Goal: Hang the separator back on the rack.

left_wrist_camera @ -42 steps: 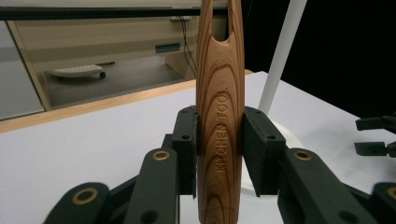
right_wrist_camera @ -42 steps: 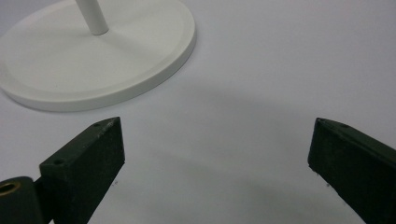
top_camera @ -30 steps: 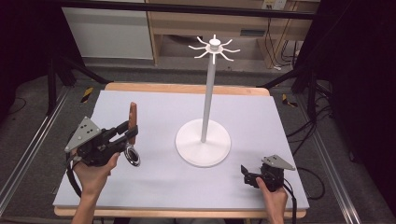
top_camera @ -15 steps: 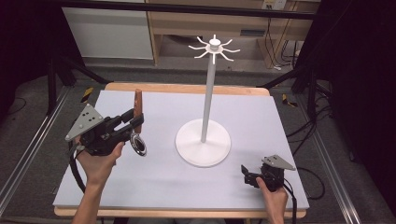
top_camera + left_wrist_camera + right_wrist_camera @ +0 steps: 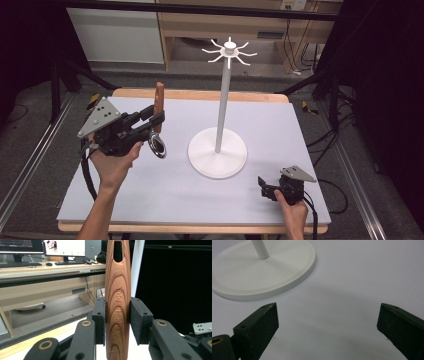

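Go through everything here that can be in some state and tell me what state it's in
Left gripper: shut on the wooden handle.
Kitchen tool: lifted off the table, wooden handle up, metal ring end down.
Right gripper: open, holding nothing.
Hook stand: upright on the table, hooks bare.

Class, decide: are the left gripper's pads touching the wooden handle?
Touching. In the left gripper view, both pads of the left gripper press flat against the wooden handle, no gap on either side.
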The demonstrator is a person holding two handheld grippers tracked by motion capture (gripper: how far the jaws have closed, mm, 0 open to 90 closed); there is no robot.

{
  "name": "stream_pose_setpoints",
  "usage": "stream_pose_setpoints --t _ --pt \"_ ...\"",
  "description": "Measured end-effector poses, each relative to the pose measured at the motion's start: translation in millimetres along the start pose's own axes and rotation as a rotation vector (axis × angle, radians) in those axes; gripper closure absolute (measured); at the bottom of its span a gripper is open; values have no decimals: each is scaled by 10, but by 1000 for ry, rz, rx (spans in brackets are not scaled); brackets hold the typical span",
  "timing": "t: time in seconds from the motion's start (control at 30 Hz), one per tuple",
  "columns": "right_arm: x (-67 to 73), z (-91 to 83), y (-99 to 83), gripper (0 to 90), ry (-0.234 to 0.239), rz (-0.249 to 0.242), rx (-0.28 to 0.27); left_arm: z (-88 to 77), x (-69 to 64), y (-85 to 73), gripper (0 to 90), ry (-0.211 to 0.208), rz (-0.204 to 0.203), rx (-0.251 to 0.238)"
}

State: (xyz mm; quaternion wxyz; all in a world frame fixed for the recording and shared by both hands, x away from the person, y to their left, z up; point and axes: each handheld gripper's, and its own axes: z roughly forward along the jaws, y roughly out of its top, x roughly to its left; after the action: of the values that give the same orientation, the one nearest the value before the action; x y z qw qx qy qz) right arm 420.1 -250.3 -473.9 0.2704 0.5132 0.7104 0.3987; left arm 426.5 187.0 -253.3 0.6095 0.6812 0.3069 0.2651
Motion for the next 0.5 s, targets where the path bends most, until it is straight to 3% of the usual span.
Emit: stream_pose_setpoints --t 0.5 --pt "-13 -1 -1 43 0 4 0 197 -146 255 674 -34 22 -13"
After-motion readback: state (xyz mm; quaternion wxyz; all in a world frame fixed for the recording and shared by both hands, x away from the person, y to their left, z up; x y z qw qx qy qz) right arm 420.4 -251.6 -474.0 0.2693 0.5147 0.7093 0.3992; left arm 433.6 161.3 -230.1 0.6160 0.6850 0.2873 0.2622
